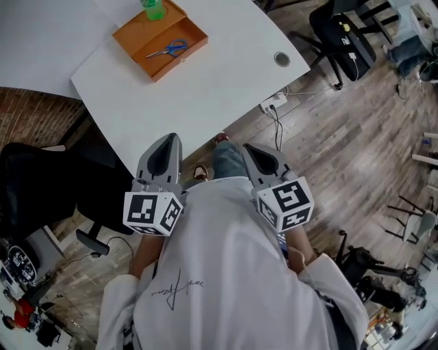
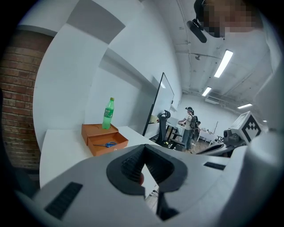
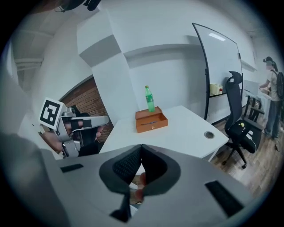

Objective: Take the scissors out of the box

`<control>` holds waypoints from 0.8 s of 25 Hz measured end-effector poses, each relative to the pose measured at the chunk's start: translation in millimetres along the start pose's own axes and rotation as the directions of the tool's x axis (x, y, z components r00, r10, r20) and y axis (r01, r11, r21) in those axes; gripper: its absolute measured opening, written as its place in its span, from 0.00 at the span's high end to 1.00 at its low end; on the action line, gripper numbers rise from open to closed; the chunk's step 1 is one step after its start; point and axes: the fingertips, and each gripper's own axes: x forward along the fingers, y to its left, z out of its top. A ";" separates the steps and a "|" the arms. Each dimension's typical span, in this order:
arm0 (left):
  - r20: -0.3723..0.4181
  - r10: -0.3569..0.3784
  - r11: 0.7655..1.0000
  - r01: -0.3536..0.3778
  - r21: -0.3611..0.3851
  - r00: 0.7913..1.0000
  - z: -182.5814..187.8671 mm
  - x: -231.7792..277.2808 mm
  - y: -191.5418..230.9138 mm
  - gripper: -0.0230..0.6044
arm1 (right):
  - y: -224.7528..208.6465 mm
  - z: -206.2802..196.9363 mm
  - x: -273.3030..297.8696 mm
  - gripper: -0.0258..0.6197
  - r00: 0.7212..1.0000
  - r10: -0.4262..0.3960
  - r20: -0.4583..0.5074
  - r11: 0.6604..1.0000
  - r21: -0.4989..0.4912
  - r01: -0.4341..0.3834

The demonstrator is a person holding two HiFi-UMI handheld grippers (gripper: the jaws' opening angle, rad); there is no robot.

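Observation:
An orange open box [image 1: 161,39] stands at the far end of the white table [image 1: 226,89]. Blue-handled scissors [image 1: 168,49] lie inside its front compartment. A green bottle [image 1: 153,8] stands in the compartment behind. Both grippers are held close to the person's body, short of the table's near edge and far from the box. My left gripper [image 1: 166,142] and right gripper [image 1: 257,152] point toward the table, jaws together and empty. The left gripper view shows the box [image 2: 104,139] and scissors [image 2: 106,144] beyond its shut tips [image 2: 143,148]. In the right gripper view the box [image 3: 151,120] sits beyond the shut tips [image 3: 141,147].
A round cable grommet [image 1: 282,59] sits in the table near its right edge. A power strip [image 1: 274,102] lies on the wooden floor below. Black office chairs stand at the right [image 1: 342,34] and left [image 1: 41,184]. People [image 2: 190,126] stand far off in the room.

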 end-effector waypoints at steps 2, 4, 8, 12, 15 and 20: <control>-0.004 0.026 1.000 -0.026 -0.008 1.000 4.4 15.3 2.9 0.95 | -14.2 10.1 12.5 0.95 0.999 0.032 -0.008 0.999 -0.018 -0.032; -0.014 0.049 0.999 -0.050 -0.020 0.999 8.5 30.6 6.2 0.95 | -27.1 22.3 25.2 0.95 0.998 0.065 -0.014 0.997 -0.033 -0.066; -0.004 0.101 0.995 -0.101 -0.017 0.995 26.0 55.9 9.1 0.95 | -48.9 50.5 48.2 0.95 0.990 0.140 -0.017 0.988 -0.069 -0.141; 0.001 0.122 0.992 -0.122 -0.037 0.992 35.9 75.7 11.5 0.95 | -64.5 69.9 67.0 0.95 0.979 0.201 -0.027 0.973 -0.111 -0.203; 0.001 0.171 0.984 -0.171 -0.039 0.985 39.2 84.4 18.2 0.95 | -73.7 77.9 79.8 0.95 0.968 0.245 -0.045 0.959 -0.132 -0.249; 0.004 0.240 0.969 -0.240 -0.062 0.971 38.0 95.9 22.4 0.95 | -86.5 87.5 94.7 0.95 0.950 0.303 -0.079 0.935 -0.171 -0.312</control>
